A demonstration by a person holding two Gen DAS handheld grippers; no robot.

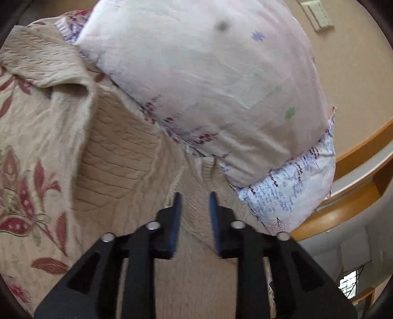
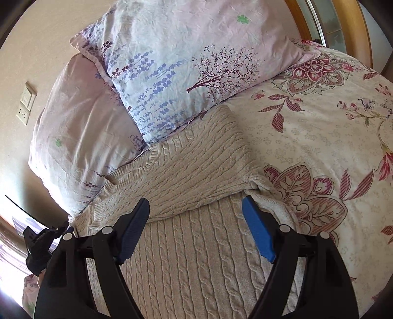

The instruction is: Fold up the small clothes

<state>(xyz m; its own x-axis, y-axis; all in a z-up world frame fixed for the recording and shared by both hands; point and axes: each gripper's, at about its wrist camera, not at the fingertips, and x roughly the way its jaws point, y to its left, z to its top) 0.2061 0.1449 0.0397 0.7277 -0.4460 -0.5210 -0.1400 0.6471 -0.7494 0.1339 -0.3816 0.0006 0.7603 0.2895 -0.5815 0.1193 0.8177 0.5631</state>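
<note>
A beige cable-knit sweater (image 2: 196, 176) lies on the flowered bedspread (image 2: 319, 137), its upper part folded across near the pillows. My right gripper (image 2: 196, 208) is wide open just above the sweater's body, holding nothing. In the left wrist view the same sweater (image 1: 118, 157) spreads below my left gripper (image 1: 195, 198), whose blue-padded fingers stand a little apart over the knit with nothing between them. A sleeve or edge (image 1: 71, 88) lies bunched at the upper left.
Two pale flowered pillows (image 2: 176, 66) (image 2: 81, 127) lie at the head of the bed, touching the sweater's top edge; they also show in the left wrist view (image 1: 208, 81). A wooden bed frame (image 1: 356, 191) and wall with a switch (image 1: 316, 14) lie beyond.
</note>
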